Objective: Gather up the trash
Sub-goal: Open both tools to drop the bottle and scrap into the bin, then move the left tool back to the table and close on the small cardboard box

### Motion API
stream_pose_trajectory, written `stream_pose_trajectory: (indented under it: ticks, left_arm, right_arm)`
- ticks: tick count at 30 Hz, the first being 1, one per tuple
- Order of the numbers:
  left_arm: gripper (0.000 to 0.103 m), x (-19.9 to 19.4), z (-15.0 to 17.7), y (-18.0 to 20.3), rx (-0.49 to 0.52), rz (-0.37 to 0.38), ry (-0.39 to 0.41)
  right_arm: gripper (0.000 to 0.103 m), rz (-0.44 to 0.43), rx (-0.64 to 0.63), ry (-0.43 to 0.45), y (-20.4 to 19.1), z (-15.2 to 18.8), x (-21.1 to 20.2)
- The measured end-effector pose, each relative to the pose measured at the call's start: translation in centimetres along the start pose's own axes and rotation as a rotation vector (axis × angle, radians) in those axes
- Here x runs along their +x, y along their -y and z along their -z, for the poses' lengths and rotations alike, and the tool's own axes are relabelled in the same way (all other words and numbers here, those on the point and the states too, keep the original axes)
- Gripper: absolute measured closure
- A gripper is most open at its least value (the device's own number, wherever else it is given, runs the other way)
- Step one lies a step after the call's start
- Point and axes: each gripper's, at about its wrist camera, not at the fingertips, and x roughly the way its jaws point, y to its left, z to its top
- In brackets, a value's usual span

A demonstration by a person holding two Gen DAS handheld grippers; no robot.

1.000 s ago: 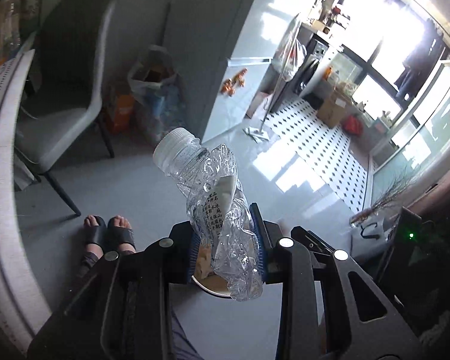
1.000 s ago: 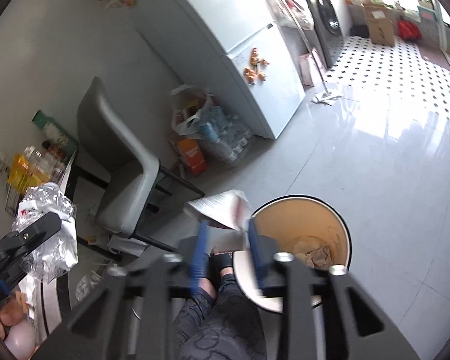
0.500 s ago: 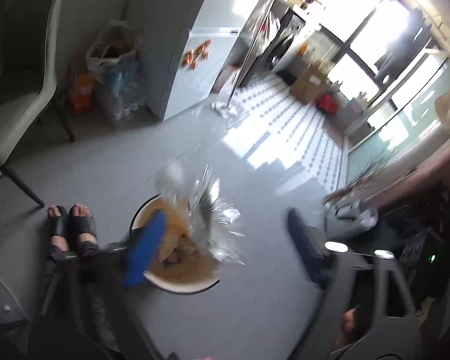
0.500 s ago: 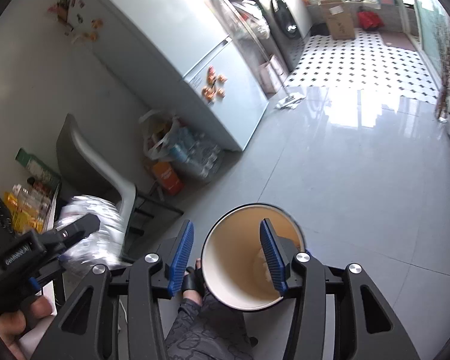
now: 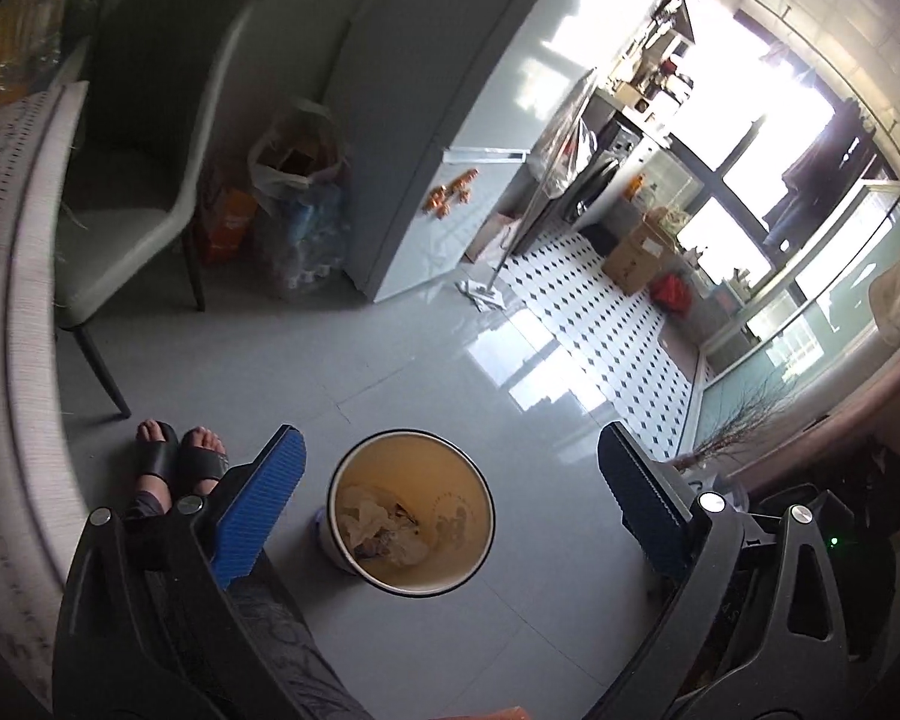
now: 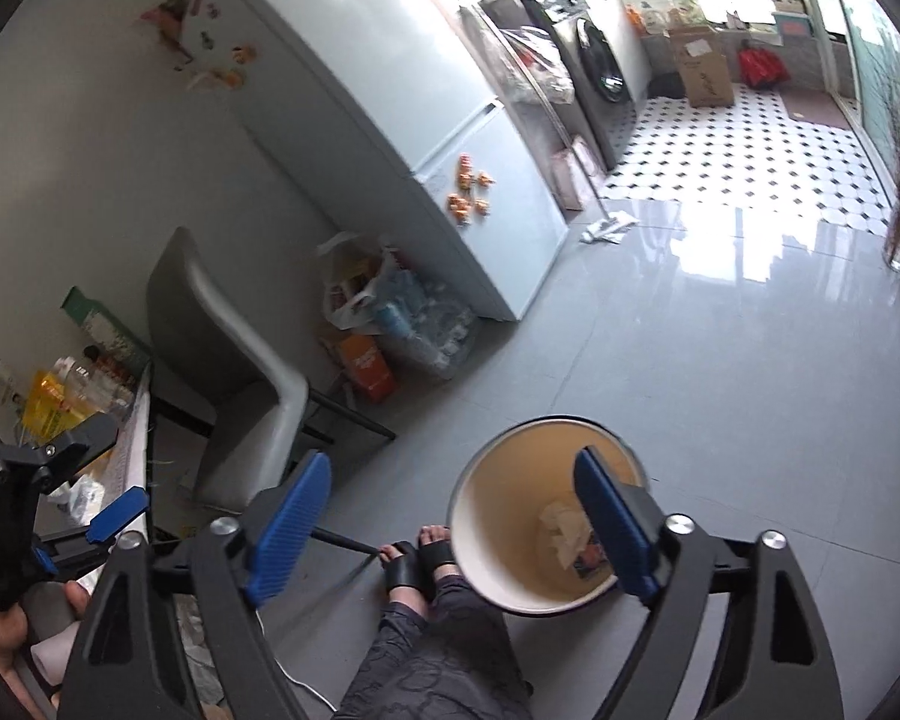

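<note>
Both grippers hang over the bin (image 5: pixel 411 513), left gripper (image 5: pixel 450 498) and right gripper (image 6: pixel 450 516), fingers spreading wider with nothing between them. Trash (image 5: pixel 384 531) lies at the bin's bottom. Open floor (image 5: pixel 450 360) stretches beyond its rim; a chair (image 5: pixel 144 138) and desk (image 5: pixel 6 240) edge crowd the left.

Sunlit grey tiled floor (image 5: pixel 426 360), fridge (image 6: pixel 402 138)

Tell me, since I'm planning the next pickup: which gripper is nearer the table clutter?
Left, probably: the left gripper, opening and empty, sits beside the table; the right gripper, also opening, hangs above the bin.
</note>
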Motion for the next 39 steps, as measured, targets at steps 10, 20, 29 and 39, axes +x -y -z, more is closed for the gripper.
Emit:
stream_pose_trajectory:
  ticks: [10,20,29,39]
  left_arm:
    - [0.006,-9.4,-0.5,-6.5,-0.061,-0.053,0.148]
    - [0.014,-16.6,1.8,-12.7,-0.110,-0.166,0.244]
    - [0.033,-19.7,5.1,-17.1,-0.151,-0.263,0.250]
    - [0.044,-19.3,6.8,-20.6,-0.180,-0.324,0.187]
  right_arm:
    - [0.010,-0.106,-0.095,-0.010,-8.4,2.2,-1.5]
    - [0.010,-0.186,-0.228,-0.039,-16.9,5.3,-2.3]
    - [0.012,-0.241,-0.326,-0.088,-22.1,9.0,-2.4]
    - [0.013,-0.273,-0.401,-0.125,-25.1,12.0,-3.2]
